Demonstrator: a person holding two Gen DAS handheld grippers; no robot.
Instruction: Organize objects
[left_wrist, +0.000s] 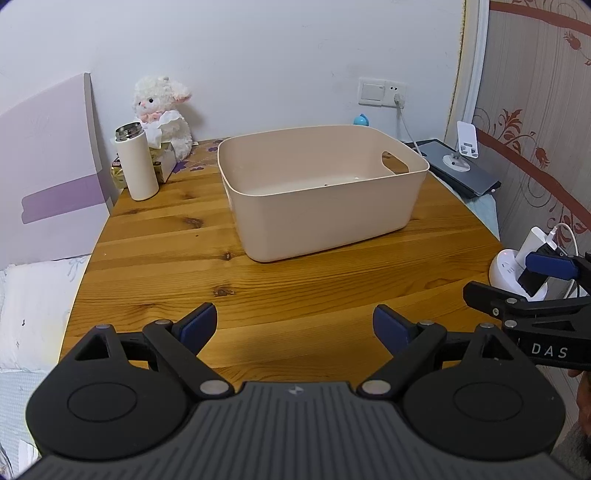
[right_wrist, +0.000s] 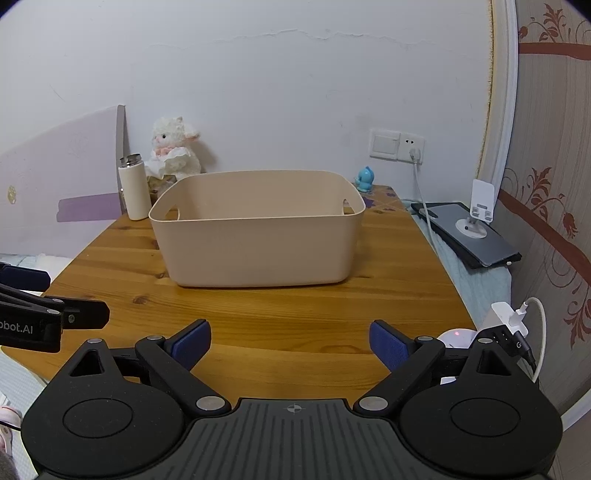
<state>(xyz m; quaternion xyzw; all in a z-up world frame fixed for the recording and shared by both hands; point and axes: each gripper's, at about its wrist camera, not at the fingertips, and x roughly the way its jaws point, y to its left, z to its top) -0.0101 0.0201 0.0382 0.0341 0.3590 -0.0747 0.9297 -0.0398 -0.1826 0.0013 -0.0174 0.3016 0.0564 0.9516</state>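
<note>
A beige plastic bin (left_wrist: 325, 206) with cut-out handles stands on the wooden table (left_wrist: 184, 266); it also shows in the right wrist view (right_wrist: 258, 243). A white thermos (left_wrist: 136, 162) with its steel mouth uncovered stands at the back left, next to a white plush lamb (left_wrist: 162, 110). A small blue figurine (right_wrist: 365, 179) stands behind the bin. My left gripper (left_wrist: 294, 326) is open and empty above the table's front edge. My right gripper (right_wrist: 290, 343) is open and empty, beside the left one.
A tablet with a white phone stand (right_wrist: 476, 221) lies off the table's right side. A white charger and power hub (left_wrist: 517, 273) sit at the right edge. A wall socket (right_wrist: 397, 146) has a cable plugged in. A purple-and-white board (left_wrist: 48, 155) leans at the left.
</note>
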